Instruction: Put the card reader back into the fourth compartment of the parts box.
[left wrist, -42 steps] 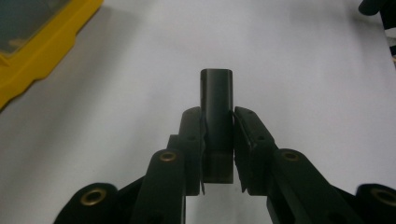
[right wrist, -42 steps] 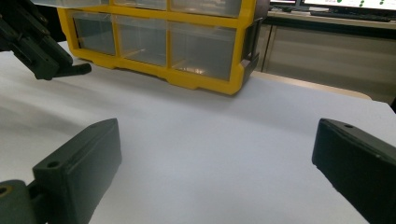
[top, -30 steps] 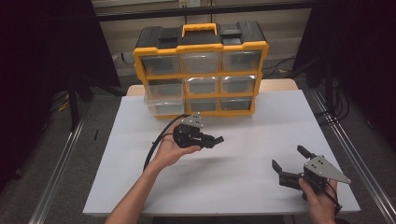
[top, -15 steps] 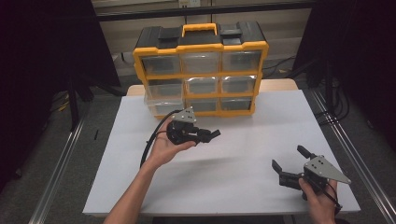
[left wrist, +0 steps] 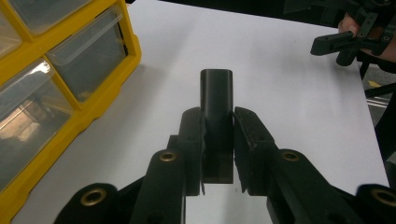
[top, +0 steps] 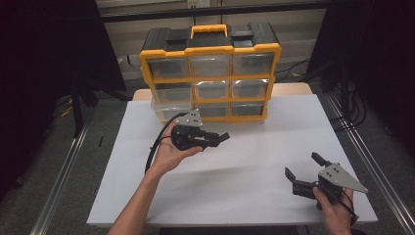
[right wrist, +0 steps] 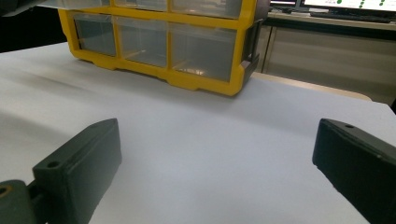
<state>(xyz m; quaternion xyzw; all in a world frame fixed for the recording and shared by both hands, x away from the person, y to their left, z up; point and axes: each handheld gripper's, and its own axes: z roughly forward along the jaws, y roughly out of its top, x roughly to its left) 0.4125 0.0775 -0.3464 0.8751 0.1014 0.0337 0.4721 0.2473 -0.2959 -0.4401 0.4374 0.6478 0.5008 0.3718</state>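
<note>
Left gripper [left wrist: 217, 135] fingers closed on a small black block [left wrist: 216, 100], maybe plastic, poking out past the fingertips, beside the yellow drawer organizer [top: 210, 73]. Right gripper [top: 304, 171] fingers open, empty, low over the desk [top: 274, 147].

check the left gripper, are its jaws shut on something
Yes, shut: the left gripper pinches a small dark block between its pads, above the white table.

So there's this yellow drawer organizer [top: 210, 73] parked at the far edge of the white table [top: 274, 142], with a black top, a yellow carry handle [top: 209, 30] and three rows of clear drawers. One clear drawer [top: 170, 100] on its left side sticks out a bit. Grey floor and metal rails [top: 63, 166] flank the table.
</note>
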